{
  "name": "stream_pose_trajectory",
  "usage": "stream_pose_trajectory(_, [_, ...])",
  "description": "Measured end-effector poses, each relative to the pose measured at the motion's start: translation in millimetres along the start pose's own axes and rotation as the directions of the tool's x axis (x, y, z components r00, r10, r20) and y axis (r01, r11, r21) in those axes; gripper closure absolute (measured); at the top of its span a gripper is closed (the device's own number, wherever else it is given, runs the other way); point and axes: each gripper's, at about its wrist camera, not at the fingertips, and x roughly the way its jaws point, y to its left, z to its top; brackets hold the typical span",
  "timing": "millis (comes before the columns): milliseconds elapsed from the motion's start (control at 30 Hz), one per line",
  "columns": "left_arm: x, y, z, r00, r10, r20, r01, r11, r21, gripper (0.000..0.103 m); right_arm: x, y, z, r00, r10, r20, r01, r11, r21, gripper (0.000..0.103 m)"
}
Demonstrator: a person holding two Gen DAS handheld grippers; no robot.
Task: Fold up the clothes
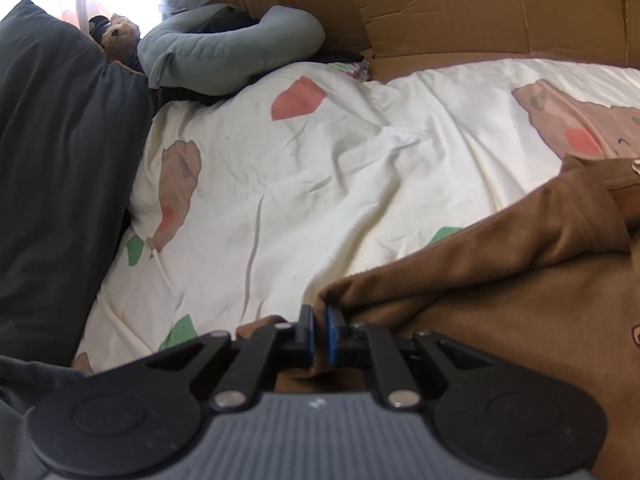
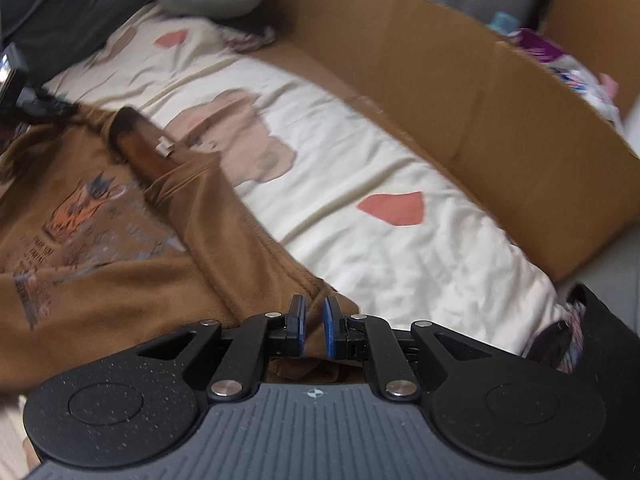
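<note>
Cream bedspread (image 2: 400,248), cardboard wall (image 2: 460,92) behind. Item: brown sweatshirt (image 2: 100,280), lying flat, collar end away from me. My left gripper (image 1: 319,332) pinches its hem edge; my right gripper (image 2: 313,326), nearly closed, pinches the sleeve cuff (image 2: 316,292). Sleeve's long axis runs from the cuff toward the collar.

1. Left wrist cam: sits right behind the left gripper (image 1: 319,334), low & close over the bed, tilted down, facing the grey neck pillow (image 1: 224,52) & cardboard (image 1: 460,8).
2. Right wrist cam: behind the right gripper (image 2: 313,326), steeper tilt, close, blurred.
3. Shared: brown sweatshirt (image 1: 500,280) (image 2: 100,248), cream duvet (image 1: 320,180) (image 2: 380,240), cardboard wall, neck pillow.
</note>
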Motion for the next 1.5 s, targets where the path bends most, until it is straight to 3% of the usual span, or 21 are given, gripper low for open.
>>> stream_pose_trajectory(200, [-2, 2, -5, 1.0, -0.009, 0.007, 0.009, 1.0, -0.009, 0.094, 13, 6, 25, 0.997, 0.011, -0.081, -0.027, 0.981, -0.191, 0.093])
stream_pose_trajectory(333, [-4, 3, -8, 1.0, -0.016, 0.01, 0.017, 1.0, -0.017, 0.094, 24, 12, 35, 0.99, 0.019, -0.139, -0.059, 0.955, -0.289, 0.06])
stream_pose_trajectory(400, [-4, 3, -11, 1.0, -0.021, 0.008, 0.021, 1.0, -0.023, 0.094, 25, 13, 39, 0.989, 0.008, -0.149, -0.055, 0.948, -0.315, 0.052])
stream_pose_trajectory(467, [-3, 3, -12, 1.0, -0.022, 0.008, 0.022, 0.999, -0.027, 0.094, 25, 12, 45, 0.989, -0.007, -0.15, -0.043, 0.945, -0.323, 0.036])
stream_pose_trajectory(567, [-3, 3, -13, 1.0, -0.024, 0.008, 0.024, 0.999, -0.035, 0.094, 24, 13, 50, 0.989, -0.001, -0.151, -0.052, 0.935, -0.351, 0.024])
stream_pose_trajectory(667, [-3, 4, -13, 1.0, -0.026, 0.009, 0.026, 0.999, -0.04, 0.094, 23, 14, 52, 0.987, 0.019, -0.158, -0.079, 0.918, -0.389, 0.021])
stream_pose_trajectory(733, [-3, 4, -13, 1.0, -0.027, 0.011, 0.028, 0.999, -0.042, 0.093, 28, 15, 53, 0.985, 0.002, -0.173, -0.077, 0.901, -0.427, 0.023])
stream_pose_trajectory(800, [-3, 5, -14, 0.999, -0.03, 0.013, 0.03, 0.999, -0.042, 0.093, 34, 13, 55, 0.977, 0.003, -0.213, -0.096, 0.897, -0.431, 0.042])
stream_pose_trajectory(833, [-4, 5, -14, 0.999, -0.031, 0.014, 0.031, 0.999, -0.041, 0.093, 38, 11, 55, 0.972, 0.008, -0.235, -0.111, 0.898, -0.426, 0.058])
stream_pose_trajectory(900, [-4, 5, -15, 0.999, -0.032, 0.016, 0.033, 0.999, -0.038, 0.093, 43, 10, 55, 0.962, 0.017, -0.271, -0.136, 0.894, -0.426, 0.068])
stream_pose_trajectory(1200, [-4, 5, -15, 0.999, -0.034, 0.018, 0.035, 0.999, -0.037, 0.093, 48, 23, 52, 0.95, 0.036, -0.312, -0.195, 0.845, -0.498, 0.07])
stream_pose_trajectory(1433, [-5, 6, -16, 0.999, -0.042, 0.022, 0.042, 0.999, -0.034, 0.093, 61, 25, 50, 0.925, 0.032, -0.38, -0.232, 0.839, -0.492, 0.094])
stream_pose_trajectory(1500, [-6, 7, -17, 0.999, -0.046, 0.023, 0.047, 0.998, -0.034, 0.093, 59, 24, 50, 0.924, 0.035, -0.38, -0.233, 0.84, -0.49, 0.095])
